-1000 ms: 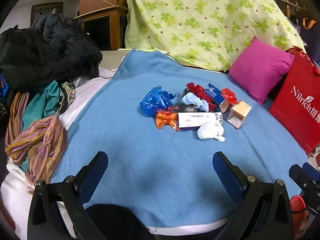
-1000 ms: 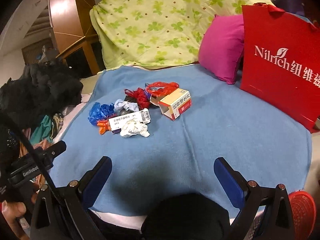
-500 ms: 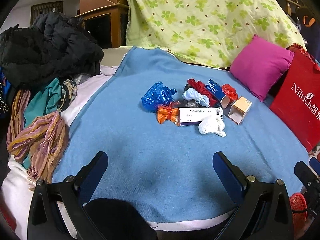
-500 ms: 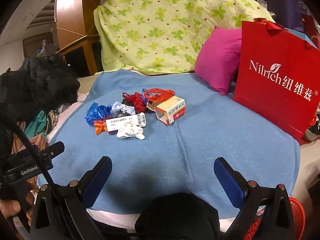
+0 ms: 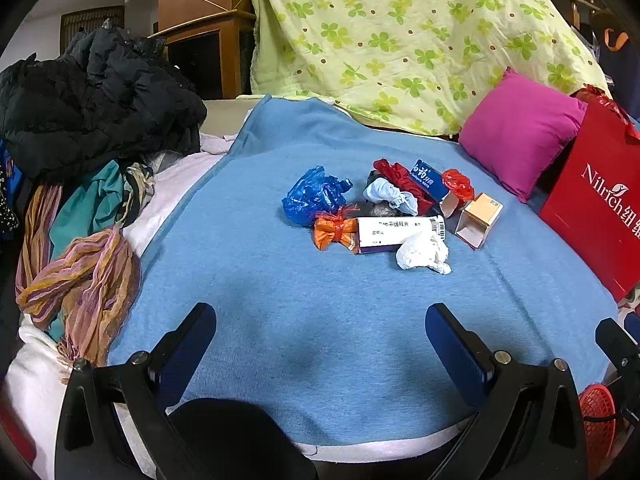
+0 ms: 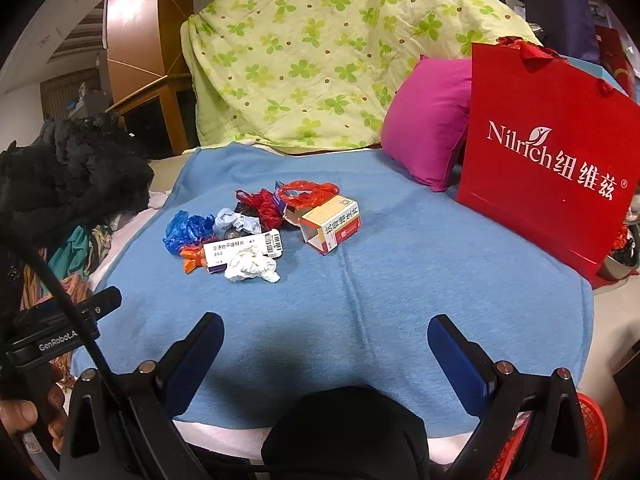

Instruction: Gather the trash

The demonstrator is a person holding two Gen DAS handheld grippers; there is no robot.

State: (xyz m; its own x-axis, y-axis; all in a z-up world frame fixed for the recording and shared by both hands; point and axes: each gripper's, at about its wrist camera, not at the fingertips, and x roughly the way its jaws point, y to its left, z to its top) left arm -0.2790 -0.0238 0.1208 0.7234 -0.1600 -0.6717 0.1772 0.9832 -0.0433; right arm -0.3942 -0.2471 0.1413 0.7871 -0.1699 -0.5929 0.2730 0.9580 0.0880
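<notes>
A heap of trash lies on a blue blanket (image 5: 304, 312): a blue plastic bag (image 5: 314, 196), an orange wrapper (image 5: 334, 232), a long white medicine box (image 5: 400, 233), a crumpled white tissue (image 5: 422, 254), an open orange-and-white carton (image 5: 480, 220), red plastic (image 5: 458, 184) and a blue box (image 5: 426, 176). In the right wrist view the same tissue (image 6: 252, 266), white box (image 6: 242, 250) and carton (image 6: 332, 228) show. My left gripper (image 5: 320, 332) and right gripper (image 6: 324, 336) are both open and empty, hovering above the blanket's near edge, well short of the heap.
A red paper bag (image 6: 548, 164) stands at the right beside a magenta pillow (image 6: 432, 120). A green clover-print quilt (image 6: 320, 52) covers the back. Dark coats (image 5: 88, 108) and scarves (image 5: 80, 280) pile up at the left. A red basket (image 6: 588, 440) sits low at the right.
Both grippers have drawn back and tilted a little, so the heap sits slightly lower and farther in view. Nothing was taken hold of; both jaws stay open.
</notes>
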